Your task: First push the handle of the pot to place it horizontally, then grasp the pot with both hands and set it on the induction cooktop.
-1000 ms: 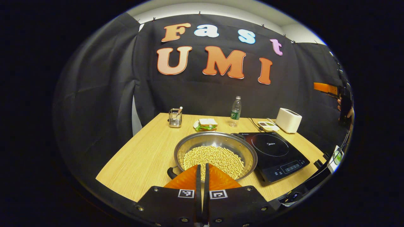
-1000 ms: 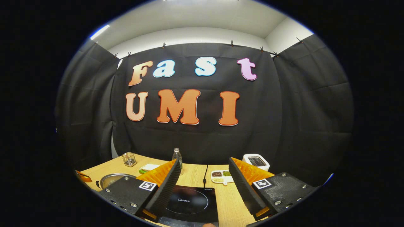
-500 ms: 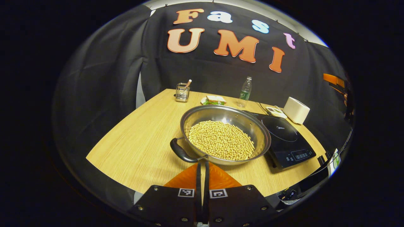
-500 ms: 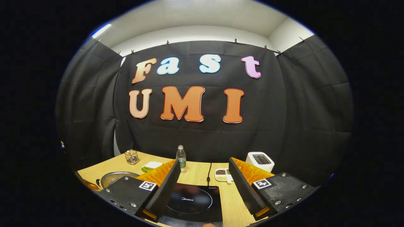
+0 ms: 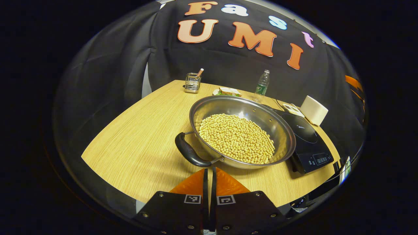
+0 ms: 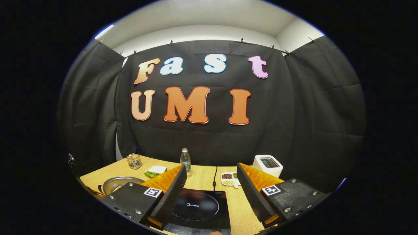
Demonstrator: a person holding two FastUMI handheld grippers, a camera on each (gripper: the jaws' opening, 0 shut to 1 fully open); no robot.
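A wide steel pot (image 5: 241, 130) full of pale beans sits on the wooden table (image 5: 137, 147), its black handle (image 5: 189, 153) pointing toward me at the near left. My left gripper (image 5: 209, 171) is shut, its tips just below that handle and apart from it. The black induction cooktop (image 5: 307, 140) lies right of the pot. In the right gripper view my right gripper (image 6: 212, 186) hangs open above the cooktop (image 6: 199, 207), and the pot (image 6: 119, 183) shows at the far left.
At the table's back stand a wire holder (image 5: 192, 83), a sandwich plate (image 5: 228, 91), a water bottle (image 5: 262, 86), a white toaster (image 5: 314, 110) and a small divided dish (image 6: 229, 178). The cooktop's cord (image 6: 214, 178) runs back toward the wall.
My left gripper has pulled back and tilted down, so the pot and its handle now show whole ahead of the tips. The right gripper has hardly moved.
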